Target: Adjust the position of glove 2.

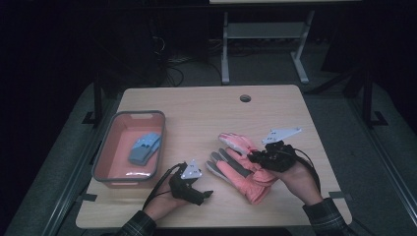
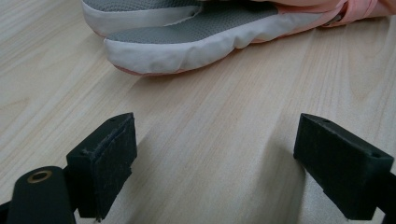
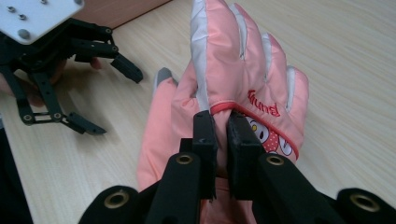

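**A:** Where is the pink glove?

**B:** The upper pink glove (image 3: 243,70) lies on a second pink glove (image 1: 231,169) with grey palm, right of centre on the wooden table (image 1: 196,105). The right gripper (image 3: 223,140) pinches its cuff edge, jaws pressed nearly together on the fabric.

**A:** And the other hand?

**B:** The left gripper (image 1: 196,189) rests just left of the gloves, jaws spread wide over bare wood, holding nothing.

**A:** Anything else?

**B:** A pink bin (image 1: 105,147) at the table's left holds a blue glove (image 1: 145,147).
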The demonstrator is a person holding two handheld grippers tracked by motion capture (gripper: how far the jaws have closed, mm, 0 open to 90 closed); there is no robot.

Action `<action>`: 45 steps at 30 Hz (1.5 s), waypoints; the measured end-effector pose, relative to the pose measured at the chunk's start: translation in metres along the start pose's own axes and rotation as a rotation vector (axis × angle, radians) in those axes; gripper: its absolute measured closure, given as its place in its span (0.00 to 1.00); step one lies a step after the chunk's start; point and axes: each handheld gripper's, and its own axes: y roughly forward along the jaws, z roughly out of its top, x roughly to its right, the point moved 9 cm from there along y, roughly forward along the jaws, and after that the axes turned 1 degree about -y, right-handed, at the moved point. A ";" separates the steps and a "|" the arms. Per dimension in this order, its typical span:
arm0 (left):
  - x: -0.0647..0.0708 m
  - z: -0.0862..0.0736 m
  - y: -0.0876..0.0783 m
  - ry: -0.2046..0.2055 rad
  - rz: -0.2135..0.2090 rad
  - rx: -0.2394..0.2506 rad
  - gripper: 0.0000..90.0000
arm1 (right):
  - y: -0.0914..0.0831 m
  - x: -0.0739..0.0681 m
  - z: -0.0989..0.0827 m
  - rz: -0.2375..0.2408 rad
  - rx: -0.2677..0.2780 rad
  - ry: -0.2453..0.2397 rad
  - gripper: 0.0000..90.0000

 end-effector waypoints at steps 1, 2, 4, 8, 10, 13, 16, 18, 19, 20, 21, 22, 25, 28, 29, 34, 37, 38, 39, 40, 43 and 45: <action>0.000 0.000 0.000 0.000 0.000 -0.001 0.14 | 0.001 -0.002 0.000 0.003 -0.006 -0.008 0.93; 0.000 0.000 0.000 0.000 0.000 -0.001 0.14 | 0.002 -0.004 0.001 0.005 -0.006 -0.008 0.93; 0.000 0.000 0.000 0.000 0.000 -0.001 0.14 | 0.004 -0.008 0.001 0.015 -0.014 -0.011 0.93; 0.000 0.000 0.000 0.000 0.000 0.000 0.14 | 0.011 -0.015 -0.001 0.026 -0.037 -0.026 0.92; 0.000 0.000 0.000 0.000 0.001 -0.001 0.14 | 0.016 -0.016 -0.003 0.027 -0.050 -0.024 0.92; 0.000 0.000 0.000 0.000 0.001 0.001 0.14 | 0.023 -0.020 -0.006 0.040 -0.069 -0.028 0.92; 0.000 0.000 0.000 -0.001 0.001 0.002 0.14 | 0.029 -0.025 -0.007 0.045 -0.088 -0.032 0.92; 0.000 0.000 0.000 -0.001 0.001 0.002 0.14 | 0.033 -0.027 -0.008 0.044 -0.102 -0.036 0.91; 0.000 0.000 0.000 -0.001 0.001 0.002 0.14 | 0.034 -0.027 -0.009 0.045 -0.108 -0.040 0.91; 0.000 0.000 0.000 -0.001 0.001 0.002 0.14 | 0.035 -0.028 -0.010 0.052 -0.118 -0.036 0.91; 0.000 0.000 0.000 -0.001 0.001 0.002 0.14 | 0.037 -0.029 -0.010 0.054 -0.118 -0.035 0.91; 0.000 0.000 0.000 -0.003 0.001 0.001 0.14 | 0.039 -0.030 -0.011 0.058 -0.124 -0.037 0.91; 0.000 0.000 0.000 -0.003 0.001 0.001 0.14 | 0.042 -0.031 -0.012 0.064 -0.130 -0.030 0.91; 0.000 0.000 0.000 -0.003 0.001 0.001 0.14 | 0.043 -0.031 -0.012 0.070 -0.130 -0.029 0.90; 0.000 0.000 0.000 -0.003 0.001 0.001 0.14 | 0.043 -0.031 -0.012 0.070 -0.130 -0.028 0.90; 0.000 0.000 0.000 -0.003 0.000 0.001 0.14 | 0.042 -0.031 -0.012 0.071 -0.129 -0.025 0.89; 0.000 0.000 0.000 -0.001 0.001 0.003 0.14 | 0.041 -0.032 -0.010 0.074 -0.124 -0.031 0.83; 0.000 0.000 0.000 -0.001 0.001 0.002 0.14 | 0.040 -0.032 -0.009 0.077 -0.117 -0.028 0.81; 0.000 0.000 0.000 0.000 0.001 0.002 0.14 | 0.038 -0.032 -0.008 0.078 -0.113 -0.028 0.78; 0.000 0.000 0.000 0.001 0.001 0.000 0.14 | 0.035 -0.032 -0.006 0.080 -0.102 -0.027 0.73; 0.000 0.000 0.000 0.000 0.001 -0.001 0.14 | 0.027 -0.032 -0.001 0.075 -0.076 -0.025 0.63; 0.000 0.000 0.000 -0.004 0.004 -0.007 0.14 | 0.022 -0.031 0.003 0.071 -0.054 -0.024 0.58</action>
